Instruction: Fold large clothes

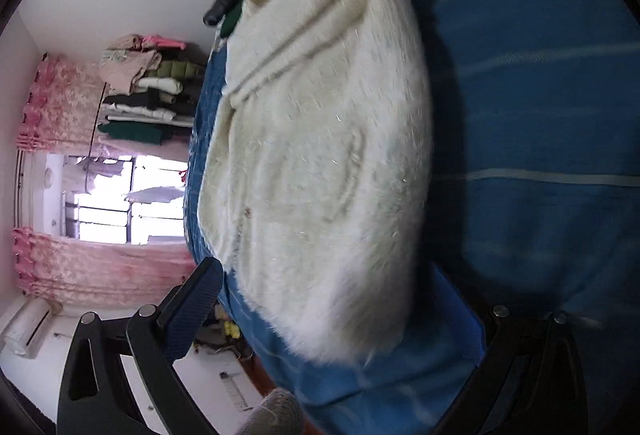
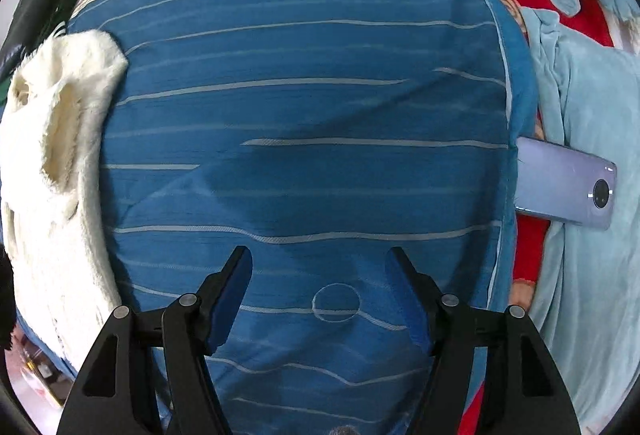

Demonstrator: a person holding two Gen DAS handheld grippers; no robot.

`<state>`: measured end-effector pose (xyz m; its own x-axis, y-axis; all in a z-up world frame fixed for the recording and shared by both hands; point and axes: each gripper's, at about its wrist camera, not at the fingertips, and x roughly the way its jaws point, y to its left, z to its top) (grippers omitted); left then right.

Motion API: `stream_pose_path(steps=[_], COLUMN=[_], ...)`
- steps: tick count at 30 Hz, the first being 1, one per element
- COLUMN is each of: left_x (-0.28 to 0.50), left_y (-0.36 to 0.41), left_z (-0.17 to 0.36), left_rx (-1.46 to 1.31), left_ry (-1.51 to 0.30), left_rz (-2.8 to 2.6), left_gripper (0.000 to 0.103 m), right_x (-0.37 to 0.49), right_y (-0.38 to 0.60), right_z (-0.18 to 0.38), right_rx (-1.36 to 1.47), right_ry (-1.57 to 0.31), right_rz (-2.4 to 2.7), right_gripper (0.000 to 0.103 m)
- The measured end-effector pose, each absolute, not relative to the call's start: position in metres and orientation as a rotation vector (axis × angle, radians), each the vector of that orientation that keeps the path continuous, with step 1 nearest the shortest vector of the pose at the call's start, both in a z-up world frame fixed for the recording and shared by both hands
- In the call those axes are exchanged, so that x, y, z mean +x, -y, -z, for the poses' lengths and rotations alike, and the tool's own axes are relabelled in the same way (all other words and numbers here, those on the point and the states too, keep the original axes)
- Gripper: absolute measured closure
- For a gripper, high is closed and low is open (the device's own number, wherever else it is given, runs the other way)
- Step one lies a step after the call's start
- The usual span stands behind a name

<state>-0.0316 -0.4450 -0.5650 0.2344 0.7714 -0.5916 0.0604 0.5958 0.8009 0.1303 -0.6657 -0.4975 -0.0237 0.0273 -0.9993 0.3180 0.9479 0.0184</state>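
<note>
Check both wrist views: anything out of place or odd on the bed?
One thing: a lavender smartphone lies face down at the right edge of the blue striped bedcover, half on light blue bedding, where it could get swept up. The fluffy white garment lies bunched at the bed's edge, and neither open gripper holds it.

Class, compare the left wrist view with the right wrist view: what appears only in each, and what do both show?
Only the left wrist view shows the window, the pink curtains and a stack of folded clothes. Only the right wrist view shows a phone lying on light blue bedding, and red fabric. Both show the white fluffy garment on the blue striped cover, with open claws.
</note>
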Motion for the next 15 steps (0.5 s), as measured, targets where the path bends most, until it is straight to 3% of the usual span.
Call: stream_pose_path(steps=[3, 5, 6, 7, 8, 9, 15], left_x=[-0.013, 0.002, 0.007, 0.012, 0.016, 0.019, 0.027], left_y=[0.418, 0.397, 0.387, 0.376, 0.369, 0.362, 0.337], left_z=[0.576, 0.570, 0.567, 0.564, 0.559, 0.553, 0.515], left_rx=[0.766, 0.665, 0.612, 0.553, 0.521, 0.501, 0.449], left_ry=[-1.288, -1.297, -1.310, -1.329, -1.329, -1.322, -1.278], left_rz=[-0.634, -0.653, -0.636, -0.600, -0.583, -0.574, -0.531], left_gripper=[0.000, 0.014, 0.047, 0.076, 0.082, 0.084, 0.087], right_x=[0.135, 0.142, 0.150, 0.155, 0.163, 0.168, 0.227], right_y=[0.664, 0.659, 0.652, 0.647, 0.638, 0.631, 0.559], right_z=[0.499, 0.501, 0.505, 0.508, 0.512, 0.517, 0.537], right_rx=[0.271, 0.289, 0.304, 0.326, 0.353, 0.375, 0.653], right_ry=[-1.580, -1.578, -1.572, -1.559, -1.547, -1.542, -1.423], right_rz=[0.216, 0.174, 0.145, 0.098, 0.026, -0.027, -0.404], right_gripper=[0.032, 0.032, 0.032, 0.024, 0.018, 0.013, 0.011])
